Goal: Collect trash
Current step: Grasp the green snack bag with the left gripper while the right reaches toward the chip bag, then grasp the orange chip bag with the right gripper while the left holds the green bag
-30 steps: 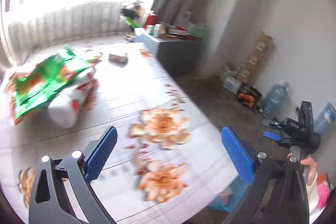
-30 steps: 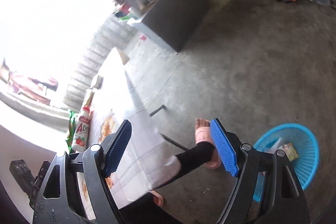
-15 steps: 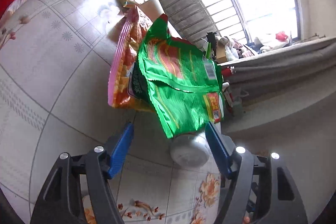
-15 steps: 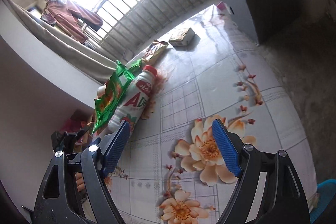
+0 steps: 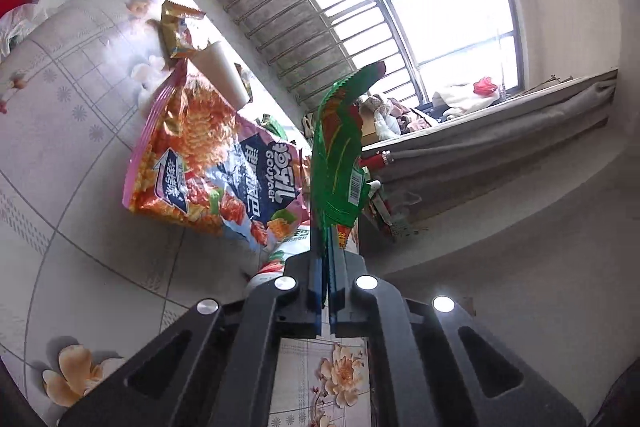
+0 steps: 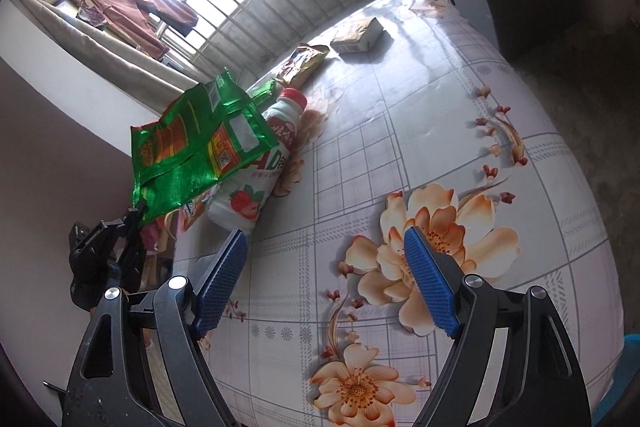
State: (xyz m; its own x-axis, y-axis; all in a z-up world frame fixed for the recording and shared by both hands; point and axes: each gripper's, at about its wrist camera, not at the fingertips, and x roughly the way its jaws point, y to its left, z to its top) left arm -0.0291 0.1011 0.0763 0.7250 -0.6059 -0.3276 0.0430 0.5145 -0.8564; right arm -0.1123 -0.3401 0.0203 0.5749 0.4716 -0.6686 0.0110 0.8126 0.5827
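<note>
Your left gripper [image 5: 325, 259] pinches the green wrapper [image 5: 338, 163] tight, while your right gripper [image 6: 326, 283] hangs spread, bottle [image 6: 256, 183] ahead-left on the desk [image 6: 400, 155].

Black frames [image 6: 500, 355], blue ribbed pads [image 6: 430, 287], silver screws [image 6: 472, 281]

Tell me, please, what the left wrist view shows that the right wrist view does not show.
Only the left wrist view shows the pink snack bag face-on and the left gripper shut on the green wrapper. Only the right wrist view shows the open right gripper, the bottle's red cap and a flat box. Both show the green wrapper and the floral tablecloth.
</note>
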